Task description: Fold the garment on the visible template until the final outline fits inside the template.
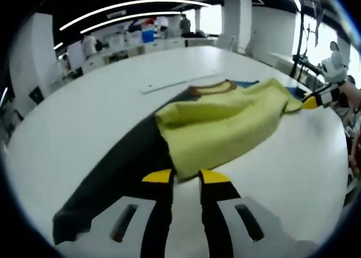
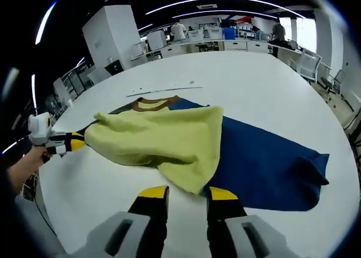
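The garment lies on a white table (image 1: 84,123), its dark blue layer (image 2: 265,162) spread flat and its brown collar (image 1: 211,89) at the far side. A yellow-green layer (image 1: 225,125) is lifted and drawn across the blue one. My left gripper (image 1: 185,177) is shut on one corner of that yellow-green layer, which sits between its yellow tips. My right gripper (image 2: 188,193) is shut on the other corner of the yellow-green layer (image 2: 163,139). The right gripper (image 1: 310,102) also shows at the right edge of the left gripper view, and the left gripper (image 2: 78,142) at the left edge of the right gripper view.
A thin pale strip (image 1: 175,83) lies on the table beyond the collar. A person's hand (image 2: 22,165) holds the left gripper. Benches with people (image 2: 225,35) and chairs (image 2: 307,63) stand beyond the table's far edge.
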{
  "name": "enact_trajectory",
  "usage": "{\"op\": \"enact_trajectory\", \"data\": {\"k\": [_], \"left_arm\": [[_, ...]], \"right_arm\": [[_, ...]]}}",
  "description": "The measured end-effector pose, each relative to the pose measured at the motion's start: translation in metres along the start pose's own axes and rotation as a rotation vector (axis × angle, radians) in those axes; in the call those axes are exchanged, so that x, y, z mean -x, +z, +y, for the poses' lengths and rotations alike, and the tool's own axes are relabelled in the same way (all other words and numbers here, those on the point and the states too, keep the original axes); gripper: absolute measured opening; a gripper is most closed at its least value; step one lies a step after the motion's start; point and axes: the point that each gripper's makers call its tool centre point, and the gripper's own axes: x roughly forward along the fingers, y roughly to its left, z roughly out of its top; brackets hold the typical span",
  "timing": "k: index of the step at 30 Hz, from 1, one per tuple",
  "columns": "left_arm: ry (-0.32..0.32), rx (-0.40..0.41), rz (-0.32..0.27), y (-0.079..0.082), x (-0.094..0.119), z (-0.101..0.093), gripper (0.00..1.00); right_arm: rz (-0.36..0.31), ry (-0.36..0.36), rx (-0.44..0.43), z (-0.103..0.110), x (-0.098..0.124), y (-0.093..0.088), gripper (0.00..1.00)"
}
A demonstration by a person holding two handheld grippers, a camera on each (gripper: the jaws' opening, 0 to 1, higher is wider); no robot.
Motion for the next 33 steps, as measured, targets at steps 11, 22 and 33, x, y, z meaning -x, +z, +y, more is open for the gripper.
{"op": "enact_trajectory", "data": {"k": [11, 22, 33], "left_arm": [[-0.004, 0.018, 0.008, 0.0, -0.004, 0.002, 0.1], [-0.002, 0.025, 0.012, 0.0, -0.005, 0.006, 0.0], [0.0, 0.01, 0.001, 0.003, 0.008, 0.002, 0.0]], "right_arm": [[-0.011, -0.014, -0.039, -0.009, -0.007, 0.006, 0.13], [-0.016, -0.021, -0.033, -0.012, -0.01, 0.008, 0.01], [-0.014, -0.01, 0.002, -0.009, -0.001, 0.008, 0.0]]}}
